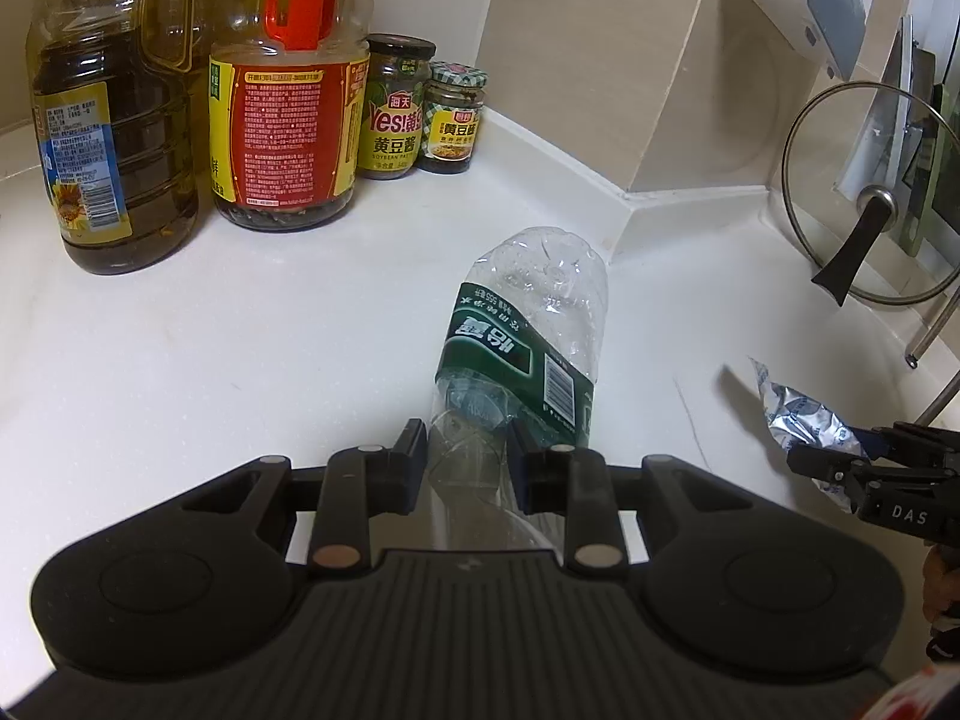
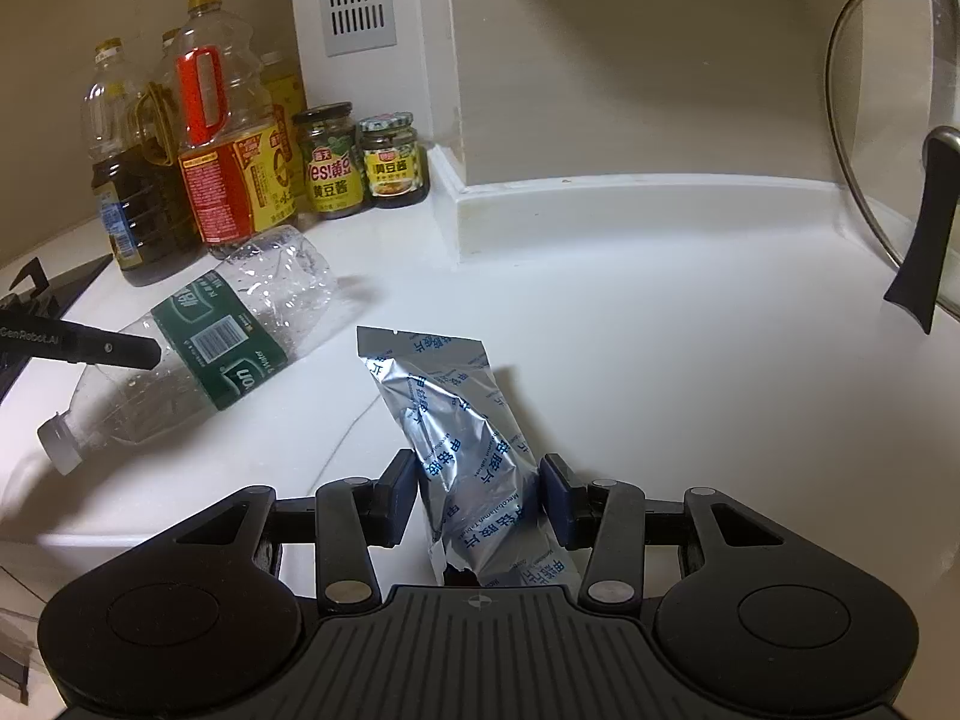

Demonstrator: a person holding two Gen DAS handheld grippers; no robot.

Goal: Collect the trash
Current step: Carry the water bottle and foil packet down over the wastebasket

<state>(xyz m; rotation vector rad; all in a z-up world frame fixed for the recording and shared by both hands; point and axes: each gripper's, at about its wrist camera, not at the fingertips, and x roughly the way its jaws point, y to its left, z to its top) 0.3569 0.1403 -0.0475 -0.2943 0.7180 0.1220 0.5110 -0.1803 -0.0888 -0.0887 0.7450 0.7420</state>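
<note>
An empty clear plastic bottle [image 1: 528, 336] with a green label lies on the white counter [image 1: 210, 330]. My left gripper [image 1: 468, 438] is shut on its neck end, with the base pointing away. It also shows in the right wrist view [image 2: 204, 348], with a left finger [image 2: 90, 348] against it. My right gripper [image 2: 480, 480] is shut on a crumpled silver foil wrapper [image 2: 462, 426] with blue print. The wrapper [image 1: 798, 408] and the right gripper [image 1: 864, 456] show at the right edge of the left wrist view.
Two large oil bottles [image 1: 114, 138] [image 1: 288, 120] and two sauce jars [image 1: 396, 108] [image 1: 453, 117] stand at the back left by the wall. A glass pot lid [image 1: 864, 204] with a black handle leans at the right. A wall corner [image 2: 468, 204] juts onto the counter.
</note>
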